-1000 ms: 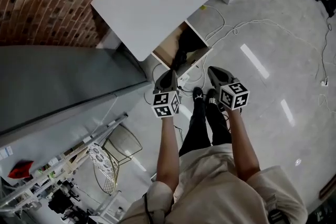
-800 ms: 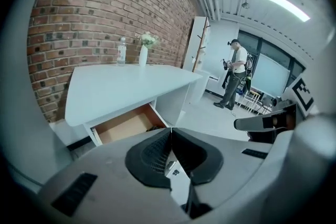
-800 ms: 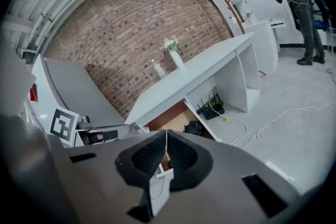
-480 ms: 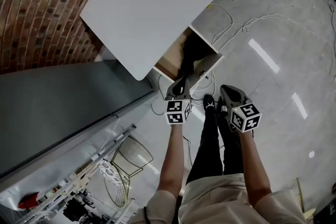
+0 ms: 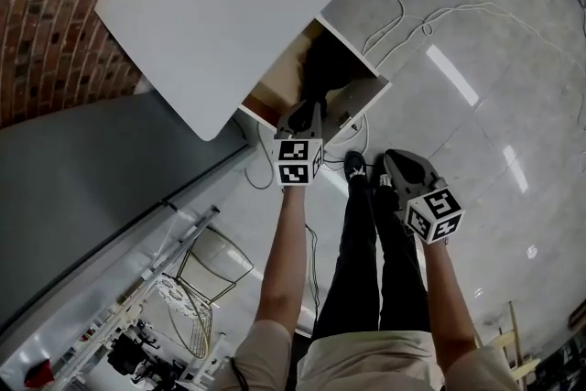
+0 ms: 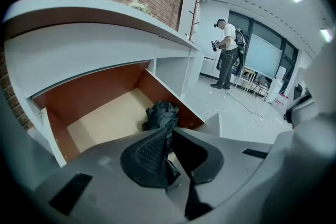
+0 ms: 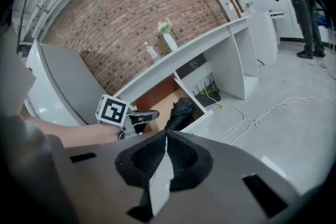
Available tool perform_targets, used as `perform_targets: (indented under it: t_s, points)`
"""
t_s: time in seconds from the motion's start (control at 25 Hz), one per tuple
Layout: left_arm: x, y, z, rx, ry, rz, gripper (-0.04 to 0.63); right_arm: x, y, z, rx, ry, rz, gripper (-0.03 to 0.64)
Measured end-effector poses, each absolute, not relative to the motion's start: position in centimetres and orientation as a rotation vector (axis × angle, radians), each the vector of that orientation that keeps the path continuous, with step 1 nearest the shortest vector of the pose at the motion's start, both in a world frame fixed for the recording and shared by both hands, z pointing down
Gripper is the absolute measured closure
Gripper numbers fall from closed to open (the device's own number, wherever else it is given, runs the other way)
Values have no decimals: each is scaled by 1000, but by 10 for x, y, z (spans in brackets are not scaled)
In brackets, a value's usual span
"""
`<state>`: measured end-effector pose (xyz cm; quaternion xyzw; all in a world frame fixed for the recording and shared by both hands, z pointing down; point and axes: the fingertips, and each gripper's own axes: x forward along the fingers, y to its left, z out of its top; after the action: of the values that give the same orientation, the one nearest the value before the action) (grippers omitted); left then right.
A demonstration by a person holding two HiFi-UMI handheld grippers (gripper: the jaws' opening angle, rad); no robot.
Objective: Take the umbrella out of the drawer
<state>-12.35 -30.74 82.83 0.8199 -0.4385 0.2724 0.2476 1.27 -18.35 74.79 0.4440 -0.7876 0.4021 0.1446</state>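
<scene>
**Both grippers lowered toward the open drawer, jaws shut and empty**

The left gripper (image 6: 169, 131), jaws pressed together on nothing, has come down over the last second to the front edge of the drawer (image 6: 100, 118). It points at the umbrella (image 6: 161, 115), a folded black bundle lying untouched against the drawer's right side wall. The right gripper (image 7: 166, 136), also closed and empty, has sunk too but hangs farther back, over the floor (image 5: 476, 59). The reach looks nearly done, and the left jaws must open before they can take the umbrella.
</scene>
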Motion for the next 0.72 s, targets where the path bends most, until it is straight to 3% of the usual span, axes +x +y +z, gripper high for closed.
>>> perform_targets:
  t_s: [0.16,0.52,0.72]
  points:
    - [-118,-328,848,2279,-1161,787,558,15,-192,755,1360,-2300,1122,546]
    - [-116,-350,915,2230,-1138,983,307,13,-217,757,1385,-2349,1030,548]
    - [-112,-353,945,2229,-1067,1068,271,17,-226,751,1399,-2359,964,546]
